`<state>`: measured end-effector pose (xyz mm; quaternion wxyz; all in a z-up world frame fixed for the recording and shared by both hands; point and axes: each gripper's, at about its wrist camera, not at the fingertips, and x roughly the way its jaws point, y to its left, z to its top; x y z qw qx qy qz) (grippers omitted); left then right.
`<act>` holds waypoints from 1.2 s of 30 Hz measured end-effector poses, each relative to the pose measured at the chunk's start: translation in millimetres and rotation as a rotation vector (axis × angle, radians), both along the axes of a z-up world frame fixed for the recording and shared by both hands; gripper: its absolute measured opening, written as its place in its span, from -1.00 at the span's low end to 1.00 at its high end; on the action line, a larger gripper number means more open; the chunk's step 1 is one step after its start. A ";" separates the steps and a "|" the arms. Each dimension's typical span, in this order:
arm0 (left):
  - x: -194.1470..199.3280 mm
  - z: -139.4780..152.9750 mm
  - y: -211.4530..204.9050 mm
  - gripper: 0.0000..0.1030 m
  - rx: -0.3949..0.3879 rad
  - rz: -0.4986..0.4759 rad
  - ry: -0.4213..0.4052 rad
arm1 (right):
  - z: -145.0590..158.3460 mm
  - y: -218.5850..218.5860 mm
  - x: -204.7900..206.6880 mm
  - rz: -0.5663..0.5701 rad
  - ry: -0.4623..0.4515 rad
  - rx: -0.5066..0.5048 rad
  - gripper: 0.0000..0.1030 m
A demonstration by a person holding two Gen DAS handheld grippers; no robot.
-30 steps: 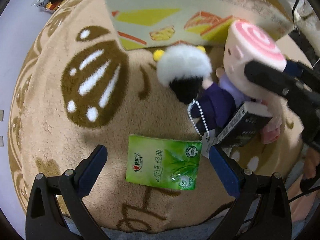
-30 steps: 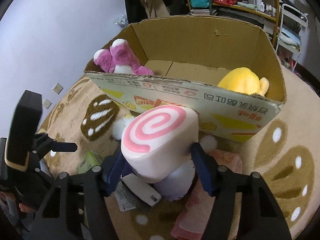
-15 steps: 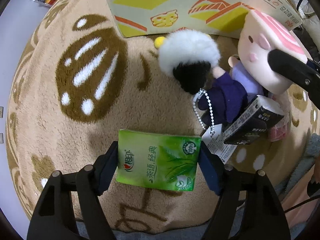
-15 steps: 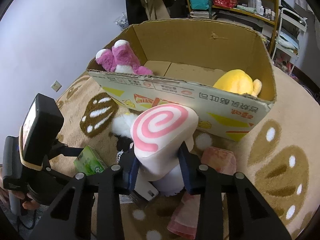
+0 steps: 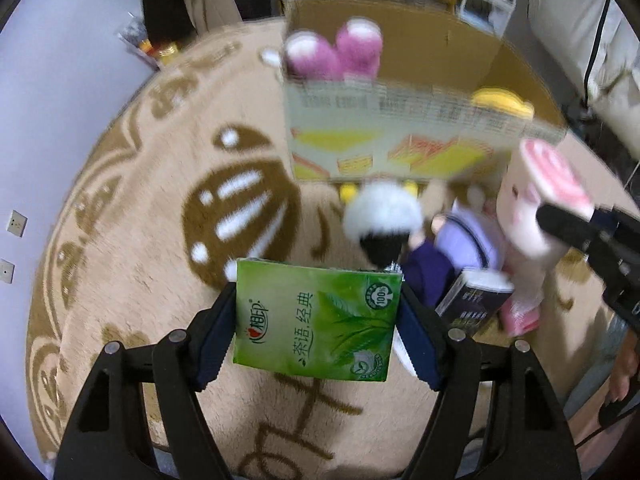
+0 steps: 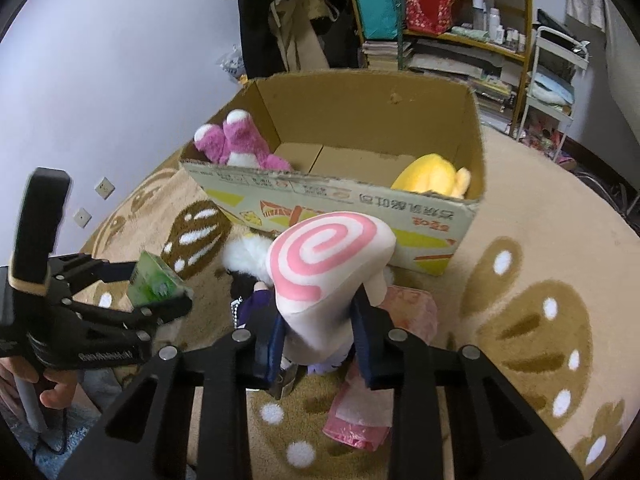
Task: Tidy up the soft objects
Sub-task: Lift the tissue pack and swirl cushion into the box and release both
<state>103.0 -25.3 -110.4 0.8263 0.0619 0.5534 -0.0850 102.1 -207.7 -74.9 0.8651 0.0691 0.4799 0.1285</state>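
Observation:
My left gripper (image 5: 318, 334) is shut on a green tissue pack (image 5: 316, 320) and holds it above the rug; the pack also shows in the right wrist view (image 6: 154, 282). My right gripper (image 6: 318, 332) is shut on a pink-swirl plush roll (image 6: 328, 264), lifted off the rug; it also shows in the left wrist view (image 5: 536, 196). An open cardboard box (image 6: 336, 200) stands ahead, holding a pink plush (image 6: 236, 144) and a yellow plush (image 6: 432, 176). A doll with white fluffy hair and purple clothes (image 5: 400, 232) lies on the rug before the box.
A round beige rug with brown patterns (image 6: 532, 300) covers the floor. A black-and-white small box (image 5: 472, 300) and a pink packet (image 6: 372, 412) lie by the doll. Shelves (image 6: 448, 36) and hanging clothes stand behind the box. A wall runs along the left.
My left gripper closed on the green tissue pack and lifted it off the rug. My right gripper closed on the swirl plush and raised it toward the box.

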 end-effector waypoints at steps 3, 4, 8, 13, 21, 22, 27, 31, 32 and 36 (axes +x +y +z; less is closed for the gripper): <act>-3.7 21.6 9.7 0.45 -0.016 0.021 -0.086 | 9.2 -2.2 -7.3 -0.022 -0.033 -0.008 -0.43; -3.5 27.5 13.9 0.45 -0.014 0.028 -0.114 | 15.0 -3.4 -11.3 -0.038 -0.059 -0.014 -0.44; -5.7 50.5 12.8 0.45 -0.029 0.020 -0.239 | 37.2 -7.0 -22.1 -0.085 -0.156 -0.026 -0.49; -11.5 78.8 8.7 0.45 -0.036 0.008 -0.384 | 59.7 -9.5 -29.2 -0.108 -0.253 -0.041 -0.49; -8.8 99.6 0.1 0.45 -0.016 0.010 -0.517 | 70.3 -8.5 -23.8 -0.154 -0.317 -0.104 -0.49; -6.8 102.3 -1.6 0.45 -0.017 0.007 -0.531 | 70.6 -8.8 -21.4 -0.160 -0.321 -0.107 -0.49; 1.0 110.3 -7.7 0.45 -0.008 -0.005 -0.600 | 71.2 -13.1 -10.5 -0.177 -0.336 -0.106 -0.49; 10.4 113.4 -13.1 0.45 0.000 -0.017 -0.639 | 72.6 -17.3 -3.6 -0.189 -0.348 -0.099 -0.49; 12.6 114.6 -13.6 0.45 0.001 -0.020 -0.650 | 72.9 -18.2 -2.0 -0.192 -0.352 -0.097 -0.49; 20.3 116.1 -15.1 0.45 -0.014 -0.026 -0.672 | 73.5 -24.0 5.0 -0.202 -0.366 -0.084 -0.49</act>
